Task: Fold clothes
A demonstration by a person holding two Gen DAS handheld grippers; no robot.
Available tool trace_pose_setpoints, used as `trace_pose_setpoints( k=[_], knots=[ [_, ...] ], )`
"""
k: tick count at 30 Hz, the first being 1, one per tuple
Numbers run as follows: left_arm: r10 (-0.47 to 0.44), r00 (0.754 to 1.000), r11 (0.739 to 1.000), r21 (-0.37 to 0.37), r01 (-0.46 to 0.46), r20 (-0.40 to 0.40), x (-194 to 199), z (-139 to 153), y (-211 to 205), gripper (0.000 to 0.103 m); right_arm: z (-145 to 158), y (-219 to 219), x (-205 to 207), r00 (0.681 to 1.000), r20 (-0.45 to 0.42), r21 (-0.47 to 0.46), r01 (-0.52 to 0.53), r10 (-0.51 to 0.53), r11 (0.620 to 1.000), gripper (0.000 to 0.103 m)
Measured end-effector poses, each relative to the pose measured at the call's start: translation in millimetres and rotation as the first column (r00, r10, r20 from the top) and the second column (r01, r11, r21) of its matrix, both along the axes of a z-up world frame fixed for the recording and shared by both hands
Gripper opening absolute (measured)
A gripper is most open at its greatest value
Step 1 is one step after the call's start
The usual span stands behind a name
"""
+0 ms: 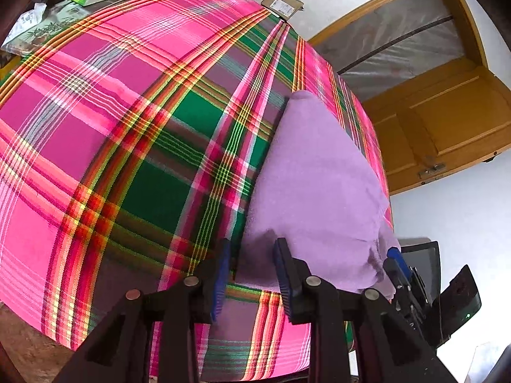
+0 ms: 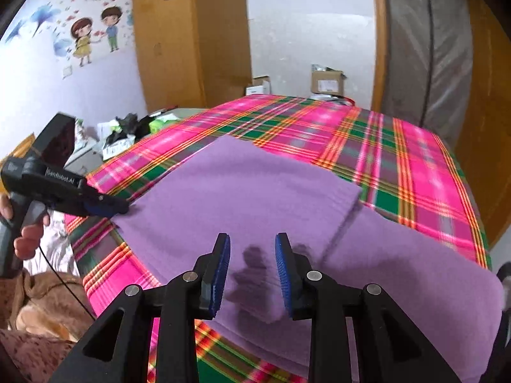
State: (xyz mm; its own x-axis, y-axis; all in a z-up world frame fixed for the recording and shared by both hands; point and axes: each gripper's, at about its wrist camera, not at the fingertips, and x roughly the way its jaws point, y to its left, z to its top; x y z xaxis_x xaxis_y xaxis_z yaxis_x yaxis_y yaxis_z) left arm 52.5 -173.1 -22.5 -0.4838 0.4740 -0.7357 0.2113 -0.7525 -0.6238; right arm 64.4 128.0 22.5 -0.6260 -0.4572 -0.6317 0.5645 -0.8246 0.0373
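Left wrist view: the left claw (image 1: 252, 274) hangs low over the near edge of the purple garment (image 1: 316, 191), blue pads apart with nothing between them.
Right wrist view: the right claw (image 2: 252, 274) hovers over the near part of the same garment, pads apart and empty, its shadow falling on the fabric below.
Purple garment: spread flat on the plaid cloth (image 2: 399, 166), with one layer folded over so a straight edge and a corner lie on top of the lower layer.
Left claw seen from the right: its tip meets the garment's left edge; whether it pinches the fabric cannot be told from this side.
Hand: a person's hand (image 2: 28, 233) grips the left tool's handle at the left border.
Plaid cloth: pink, green and orange checks, covering the whole worktop.
Background: a cardboard box (image 2: 327, 83) beyond the far edge, cartoon wall stickers (image 2: 92, 35), a wooden door (image 1: 447, 121).
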Motion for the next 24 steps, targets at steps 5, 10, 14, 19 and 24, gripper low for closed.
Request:
trace_pose_setpoints(
  k=[5,10,14,19,24],
  knots=[
    [-0.015,1.000,1.000,0.010,0.015,-0.009,2.7,0.1,-2.2,0.029,-18.3,-8.1,0.3,0.999,0.046,0.035,-0.023,0.022,0.999,0.030],
    [-0.041,0.999,0.999,-0.005,0.041,-0.010,1.8,1.3,-0.4,0.029,-21.0,-5.5,5.4,0.998,0.051,0.042,-0.028,0.026,0.999,0.030],
    [-0.061,0.998,0.998,-0.022,0.061,-0.012,0.6,2.4,0.1,0.029,-13.2,-11.5,6.3,0.999,0.045,0.034,-0.030,0.028,0.999,0.030],
    [-0.059,0.998,0.998,0.010,0.059,-0.015,-1.9,-0.5,-4.6,0.029,-7.2,-34.2,10.1,0.995,0.022,0.030,-0.099,0.099,0.995,0.031],
    [-0.075,0.997,0.995,0.064,0.076,-0.003,-5.7,-2.7,-8.8,0.029,-10.7,-62.6,15.0,0.981,0.019,0.044,-0.195,0.194,0.980,0.037]
  ],
)
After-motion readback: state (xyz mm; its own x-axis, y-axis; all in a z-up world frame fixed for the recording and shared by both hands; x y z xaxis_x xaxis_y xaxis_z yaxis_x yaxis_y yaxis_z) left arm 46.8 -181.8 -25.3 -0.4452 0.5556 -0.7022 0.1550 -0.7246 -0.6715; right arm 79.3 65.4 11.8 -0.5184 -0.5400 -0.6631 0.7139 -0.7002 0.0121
